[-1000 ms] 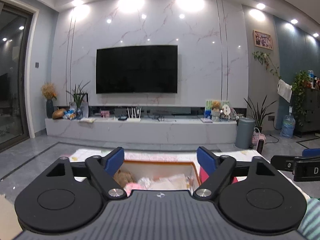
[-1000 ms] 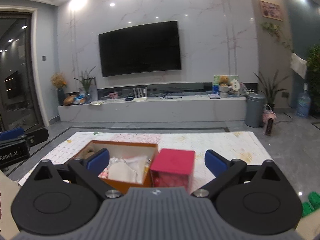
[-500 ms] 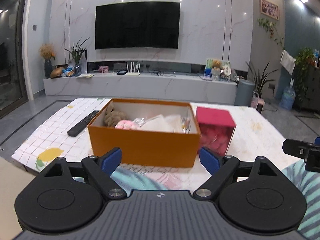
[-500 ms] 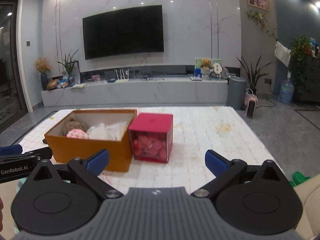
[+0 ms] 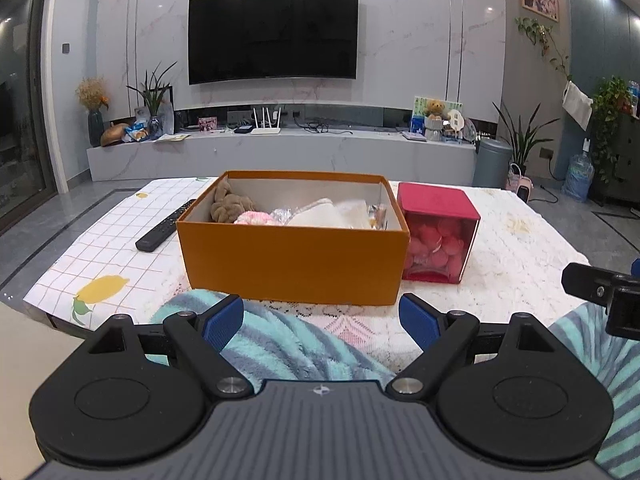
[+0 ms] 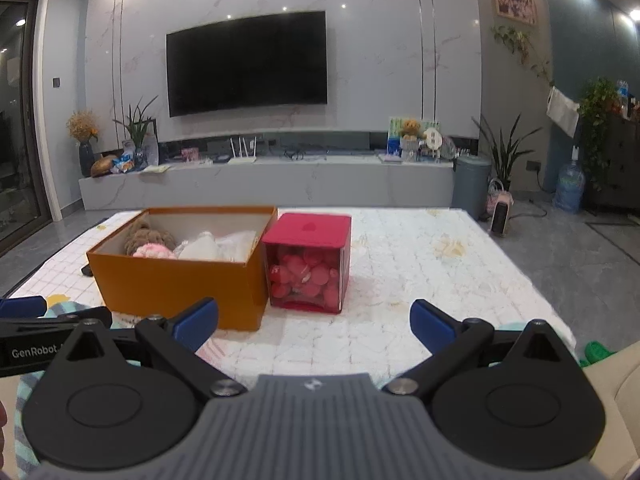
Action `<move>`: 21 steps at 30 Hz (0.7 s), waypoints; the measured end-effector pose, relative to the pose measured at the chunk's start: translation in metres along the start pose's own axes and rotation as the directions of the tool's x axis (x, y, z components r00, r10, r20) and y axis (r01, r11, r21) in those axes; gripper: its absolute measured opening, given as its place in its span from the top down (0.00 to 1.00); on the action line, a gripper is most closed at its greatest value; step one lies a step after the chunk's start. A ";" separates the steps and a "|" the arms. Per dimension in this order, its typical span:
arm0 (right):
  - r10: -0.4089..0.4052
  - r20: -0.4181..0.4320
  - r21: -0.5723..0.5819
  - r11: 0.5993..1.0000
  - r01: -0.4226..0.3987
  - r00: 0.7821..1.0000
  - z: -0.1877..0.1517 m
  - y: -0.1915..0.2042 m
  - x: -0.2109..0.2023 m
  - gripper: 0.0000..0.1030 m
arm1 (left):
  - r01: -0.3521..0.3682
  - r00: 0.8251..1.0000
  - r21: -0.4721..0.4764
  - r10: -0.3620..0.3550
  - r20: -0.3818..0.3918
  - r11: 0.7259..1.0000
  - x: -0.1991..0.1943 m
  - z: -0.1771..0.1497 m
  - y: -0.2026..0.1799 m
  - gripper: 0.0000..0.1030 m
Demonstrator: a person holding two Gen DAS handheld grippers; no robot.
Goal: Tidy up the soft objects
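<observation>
Fleecy teal-striped blanket (image 5: 288, 344) lies bunched at the tabletop's (image 5: 516, 240) near edge, lower centre of frame: light, limp, best pinched at a raised fold. Left hand-held gripper (image 5: 320, 316) and right hand-held gripper (image 6: 314, 320) both gape empty. Behind, the orange box (image 5: 292, 260) holds plush items; the red box (image 5: 438, 240) holds pink rounds.

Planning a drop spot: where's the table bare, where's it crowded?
Bare: the cloth right of the red box, out to the table edge. Narrower: left of the remote. Crowded: orange box beside the red box, striped towel along the near edge.
</observation>
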State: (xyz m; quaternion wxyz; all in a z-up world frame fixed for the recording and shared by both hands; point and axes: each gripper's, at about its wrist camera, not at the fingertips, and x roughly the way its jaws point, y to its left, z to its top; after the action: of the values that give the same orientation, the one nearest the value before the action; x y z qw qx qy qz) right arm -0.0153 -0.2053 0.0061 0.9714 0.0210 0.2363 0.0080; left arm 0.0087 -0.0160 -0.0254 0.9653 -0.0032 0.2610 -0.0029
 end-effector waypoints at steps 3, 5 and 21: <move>-0.004 -0.032 0.008 1.000 0.004 0.999 -0.003 -0.001 0.006 0.03 | -0.007 1.000 0.011 0.007 -0.007 1.000 0.001 -0.003 -0.001 0.01; -0.003 -0.046 0.014 1.000 0.003 0.999 -0.005 -0.002 0.008 0.03 | -0.005 1.000 0.013 0.005 -0.013 1.000 0.002 -0.004 -0.002 0.01; -0.009 -0.060 0.022 1.000 0.010 0.998 -0.006 -0.003 0.011 0.03 | 0.005 1.000 0.017 -0.004 -0.024 1.000 0.002 -0.004 -0.001 0.01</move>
State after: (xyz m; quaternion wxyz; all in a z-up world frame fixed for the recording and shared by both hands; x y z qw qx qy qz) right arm -0.0078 -0.2078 -0.0043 0.9636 0.0307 0.2657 0.0014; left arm 0.0088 -0.0175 -0.0298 0.9621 0.0045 0.2725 -0.0074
